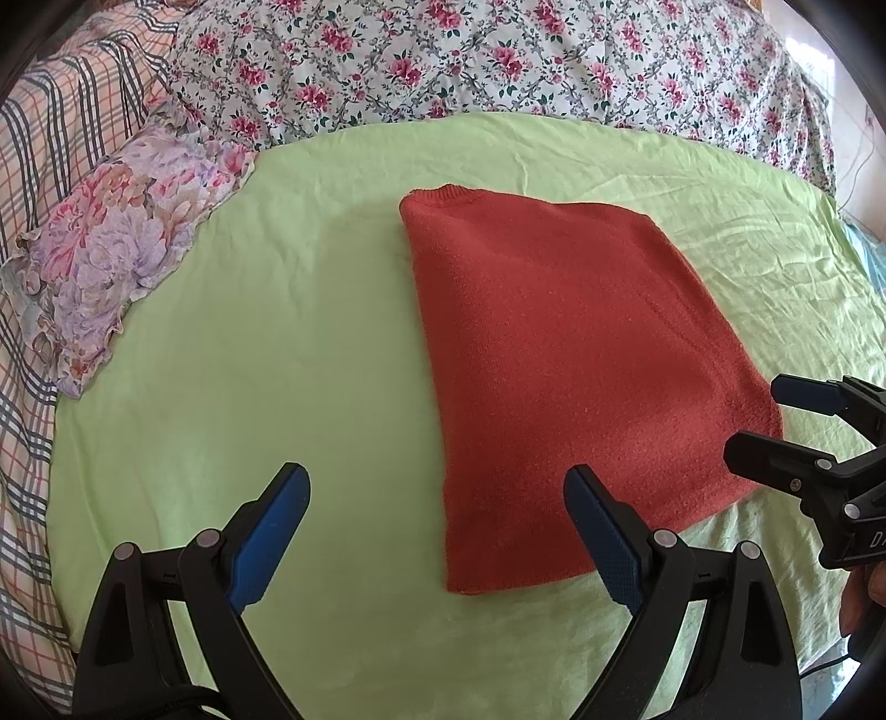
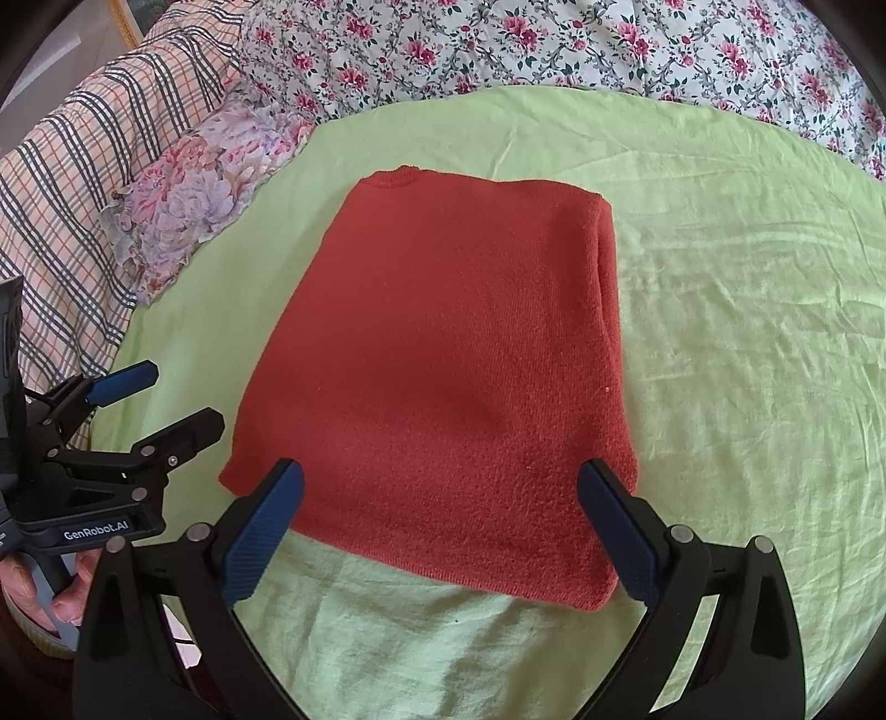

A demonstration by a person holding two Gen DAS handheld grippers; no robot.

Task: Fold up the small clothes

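right wrist view: right gripper (image 2: 440, 526) has its jaws spread wide, nothing between the pads; the red knitted sweater (image 2: 443, 360) lies just ahead of it, its near hem spanning almost the whole gap between the two blue fingers (image 2: 260, 540). left gripper (image 1: 437, 537) is likewise spread and empty; in its own view the sweater (image 1: 565, 354) sits ahead and to the right, the near left corner roughly between its fingers. each gripper shows at the edge of the other's view: left gripper (image 2: 155, 404), right gripper (image 1: 764, 421), both apart from the cloth.

sweater already reads as a compact rectangle, sleeves tucked out of sight, ribbed collar at the far edge. judgement: next step is likely a last fold, near hem carried toward the collar. to do it well, pinch both near corners through all layers at once, lift level, lay down without dragging.

materials: coarse, thick knit, soft rounded fold on its right side; should hold shape but layers may slide. green sheet (image 2: 720, 332) beneath is thin and wrinkled and may get pinched along. floral quilt (image 2: 554, 44) beyond it, frilled floral pillow (image 2: 194, 188) far left, checked blanket (image 2: 66, 183) past that.
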